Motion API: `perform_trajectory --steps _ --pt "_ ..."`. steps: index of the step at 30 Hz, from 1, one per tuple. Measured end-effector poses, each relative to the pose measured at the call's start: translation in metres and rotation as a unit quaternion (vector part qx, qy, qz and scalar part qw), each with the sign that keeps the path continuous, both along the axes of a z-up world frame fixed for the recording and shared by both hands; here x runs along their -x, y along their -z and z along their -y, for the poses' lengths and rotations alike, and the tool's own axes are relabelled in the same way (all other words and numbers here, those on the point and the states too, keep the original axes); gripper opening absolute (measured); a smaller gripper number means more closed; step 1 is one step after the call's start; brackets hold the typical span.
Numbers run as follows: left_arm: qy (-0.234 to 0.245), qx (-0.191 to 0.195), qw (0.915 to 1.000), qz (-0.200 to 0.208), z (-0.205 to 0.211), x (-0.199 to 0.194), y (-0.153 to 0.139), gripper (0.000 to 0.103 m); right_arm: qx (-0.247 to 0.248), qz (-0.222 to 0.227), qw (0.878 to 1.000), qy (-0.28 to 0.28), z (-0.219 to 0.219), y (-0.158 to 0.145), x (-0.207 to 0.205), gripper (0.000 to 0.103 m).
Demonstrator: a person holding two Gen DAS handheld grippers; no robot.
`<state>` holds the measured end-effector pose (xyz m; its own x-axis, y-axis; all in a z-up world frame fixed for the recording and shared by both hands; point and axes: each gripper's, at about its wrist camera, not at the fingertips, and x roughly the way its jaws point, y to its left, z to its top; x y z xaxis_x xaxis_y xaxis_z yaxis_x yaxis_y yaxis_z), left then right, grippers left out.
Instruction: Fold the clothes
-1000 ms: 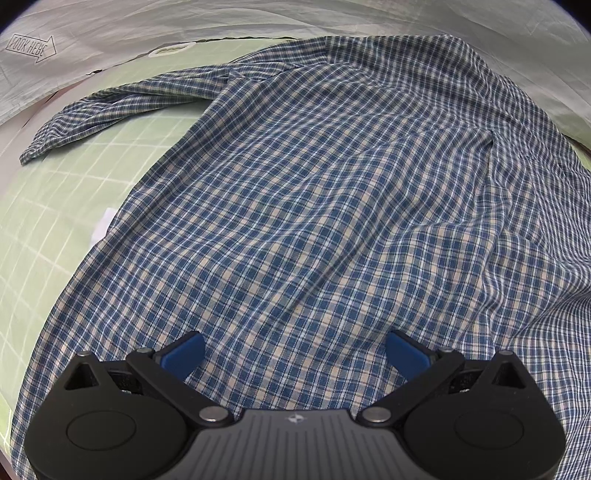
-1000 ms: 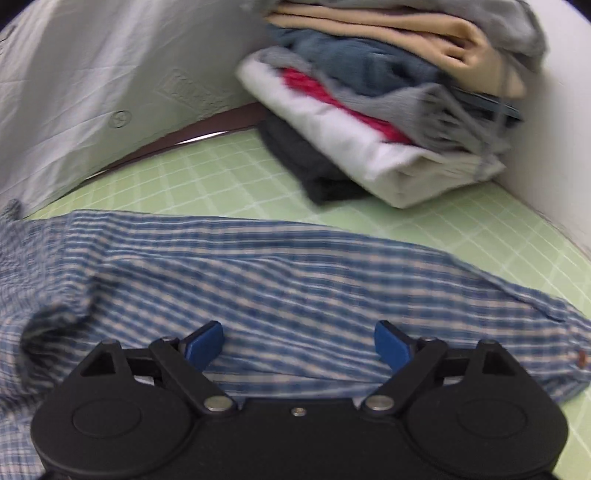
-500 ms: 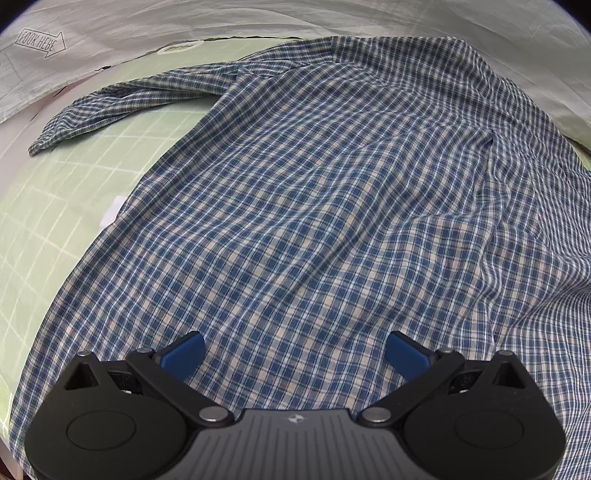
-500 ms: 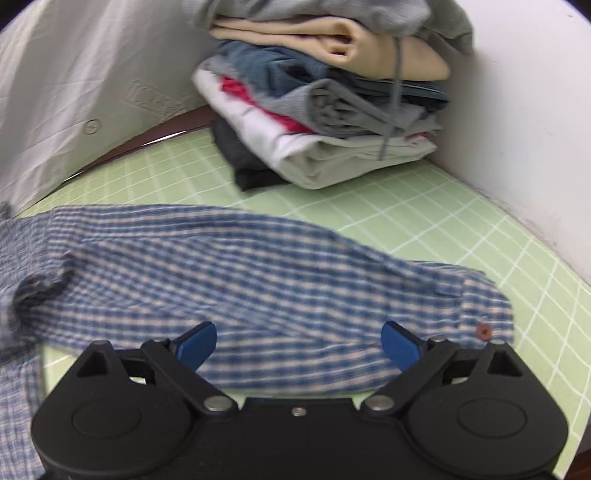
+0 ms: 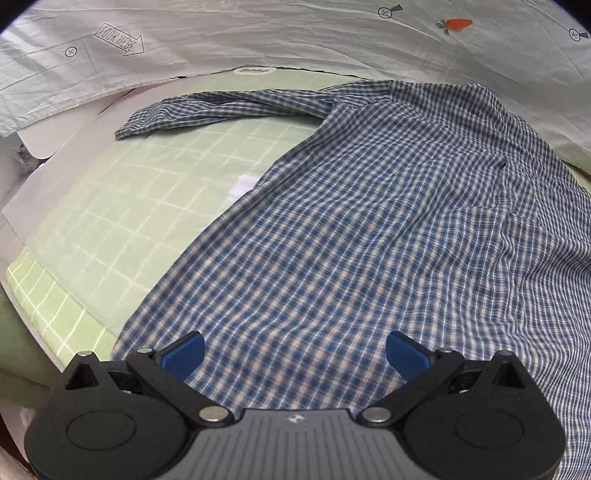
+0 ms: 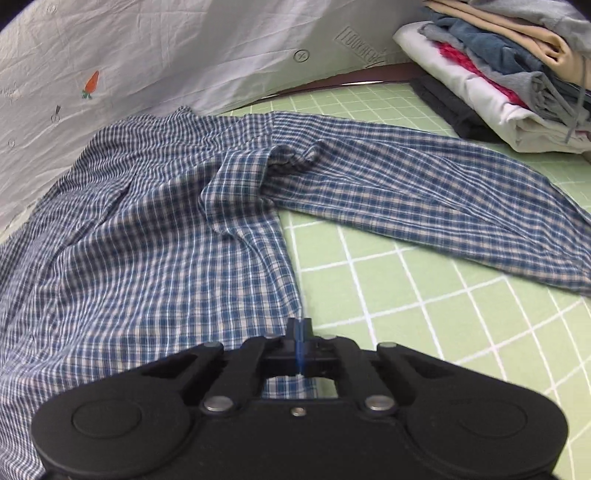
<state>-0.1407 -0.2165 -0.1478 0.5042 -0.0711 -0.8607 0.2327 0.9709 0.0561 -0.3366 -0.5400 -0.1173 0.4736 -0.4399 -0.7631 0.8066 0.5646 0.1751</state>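
Left wrist view: a blue-and-cream checked shirt (image 5: 369, 229) of thin woven cloth lies spread on a pale green mat (image 5: 122, 206) printed with a white grid. The cloth is softly rippled, with a long crease down its right side. 1 sleeve (image 5: 221, 107) stretches away to the left at the far edge, rumpled and narrow, ending in a cuff. The left gripper (image 5: 294, 350) hovers over the near hem with its 2 blue pads spread wide, nothing between them but the shirt lying below. Behind the mat hangs a wrinkled white sheet (image 5: 258, 40) printed with an arrow label and a small orange carrot (image 5: 456, 24). A pale, smooth board (image 5: 55, 147) borders the mat on the left.

Right wrist view: the same shirt (image 6: 147, 229) covers the left half of the mat (image 6: 424, 314), its side edge running toward the camera. The other sleeve (image 6: 424, 184) reaches right across the grid, bunched in a fold where it joins the body. The right gripper (image 6: 300, 332) sits at the shirt's near corner with its blue pads pressed flat together; checked cloth shows through the frame just behind them, but whether the hem is pinched between the pads I cannot tell. At the far right corner stands a stack of folded clothes (image 6: 517, 85), white, red, grey, denim blue and tan layers over a dark one. The white sheet (image 6: 166, 55) closes off the back.
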Motion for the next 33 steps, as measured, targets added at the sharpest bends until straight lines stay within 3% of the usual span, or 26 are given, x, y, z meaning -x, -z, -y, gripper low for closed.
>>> perform_trajectory --steps 6,9,11,12,13,18,23,27,33 --pt "-0.005 -0.013 0.9999 0.001 -0.029 0.005 -0.007 0.103 0.016 -0.032 0.999 0.028 -0.013 0.001 0.022 0.000" --pt "-0.008 -0.013 0.9999 -0.003 -0.042 0.002 -0.010 0.103 0.037 -0.050 0.998 0.024 -0.022 -0.002 0.019 0.008" --pt "-0.011 -0.014 0.9998 -0.002 -0.048 0.000 -0.013 0.103 0.059 -0.059 0.996 0.019 -0.030 -0.006 0.013 0.037" --pt "-0.014 -0.015 0.9998 -0.001 -0.052 0.000 -0.015 0.103 0.071 -0.065 0.995 0.018 -0.035 -0.008 0.009 0.062" --pt "-0.016 -0.016 0.9998 -0.001 -0.056 -0.001 -0.016 0.103 0.085 -0.071 0.994 0.013 -0.040 -0.010 0.004 0.074" --pt "-0.032 -0.013 0.9994 -0.002 -0.078 -0.005 -0.021 0.103 0.103 -0.062 0.992 -0.047 -0.062 -0.011 -0.029 0.100" --pt "-0.042 -0.003 0.9991 -0.003 -0.104 -0.020 -0.024 0.103 0.072 -0.054 0.994 -0.068 -0.088 -0.005 -0.068 0.102" --pt "-0.040 0.011 0.9991 -0.003 -0.121 -0.056 -0.023 0.103 0.058 -0.059 0.994 -0.074 -0.107 0.001 -0.100 0.103" --pt "-0.044 0.043 0.9981 0.011 -0.153 -0.128 -0.027 0.103 0.054 -0.067 0.996 -0.027 -0.128 0.008 -0.150 0.103"
